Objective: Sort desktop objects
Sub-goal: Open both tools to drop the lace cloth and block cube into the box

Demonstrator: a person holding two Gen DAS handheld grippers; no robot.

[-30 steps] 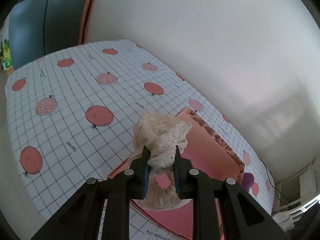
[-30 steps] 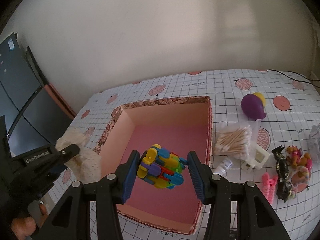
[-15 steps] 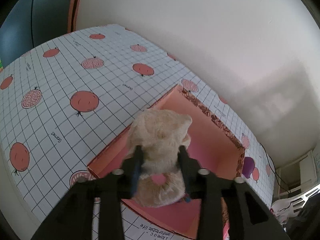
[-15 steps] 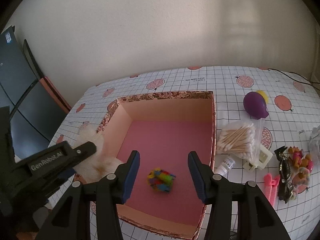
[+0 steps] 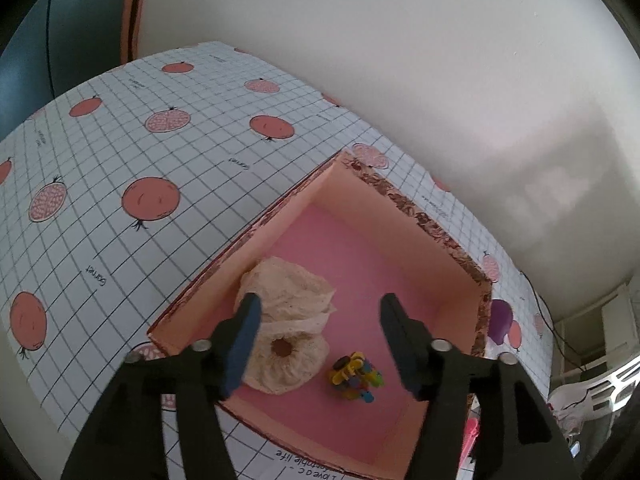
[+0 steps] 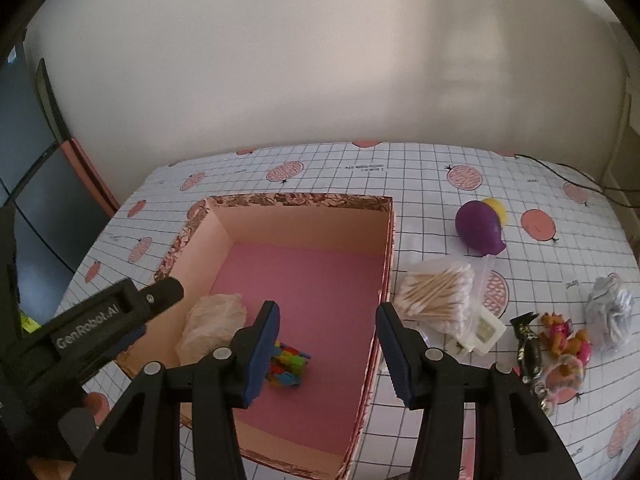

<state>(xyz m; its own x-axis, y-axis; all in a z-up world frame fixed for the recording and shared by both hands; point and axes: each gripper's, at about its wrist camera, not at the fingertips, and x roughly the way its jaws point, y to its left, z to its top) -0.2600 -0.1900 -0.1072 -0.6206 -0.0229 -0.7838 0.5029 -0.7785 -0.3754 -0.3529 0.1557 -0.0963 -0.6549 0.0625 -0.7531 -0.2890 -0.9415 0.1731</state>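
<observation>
An open pink box (image 5: 404,204) (image 6: 304,202) sits on the gridded tablecloth. Inside it lie a cream lace cloth bundle (image 5: 286,320) (image 6: 214,320) near the left wall and a multicoloured block toy (image 5: 354,376) (image 6: 288,366) beside it. My left gripper (image 5: 318,330) is open and empty above the box, over the lace bundle. It also shows in the right wrist view (image 6: 120,312) at the box's left edge. My right gripper (image 6: 328,340) is open and empty above the box, over the block toy.
Right of the box lie a bag of cotton swabs (image 6: 438,294), a purple and yellow toy (image 6: 480,226), a small white item (image 6: 480,334), a black wrapper (image 6: 530,354), small pink and orange toys (image 6: 568,350) and a grey crumpled cloth (image 6: 608,312). A wall stands behind the table.
The right gripper opened and dropped the block toy into the box. The left gripper moved over the box, opened and released the lace bundle, which now lies inside.
</observation>
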